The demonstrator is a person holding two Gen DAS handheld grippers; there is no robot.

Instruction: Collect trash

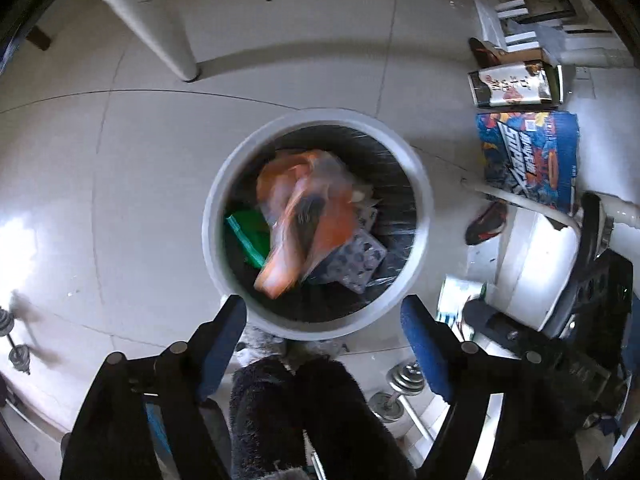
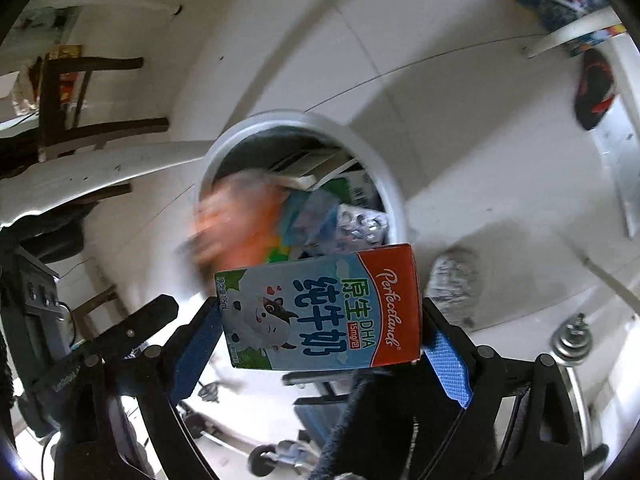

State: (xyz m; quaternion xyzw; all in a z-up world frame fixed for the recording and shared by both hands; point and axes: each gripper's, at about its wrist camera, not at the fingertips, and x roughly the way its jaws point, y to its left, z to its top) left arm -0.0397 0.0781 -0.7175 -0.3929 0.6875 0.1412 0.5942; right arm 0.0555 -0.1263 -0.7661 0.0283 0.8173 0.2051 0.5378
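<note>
Nearest in the right wrist view, the right gripper (image 2: 320,332) clamps a milk carton (image 2: 320,308) sideways between its blue pads, red end toward 3 o'clock. The carton blocks the near rim of a round white trash bin (image 2: 384,168) just beyond it. A blurred orange bag (image 2: 236,216), a foil blister pack (image 2: 360,224) and cardboard lie inside the bin. A crumpled silvery wad (image 2: 454,276) sits on the floor at 3 o'clock of the carton.

In the left wrist view, the left gripper (image 1: 324,320) is spread wide and holds nothing, its tips flanking the near rim of the trash bin (image 1: 224,184). The orange bag (image 1: 308,216) is blurred over the bin's contents. On the tiled floor (image 1: 140,200), dumbbells (image 1: 400,388) lie at 5 o'clock, a blue printed box (image 1: 528,152) at 2 o'clock, a white bench leg (image 1: 160,28) at 11 o'clock.
</note>
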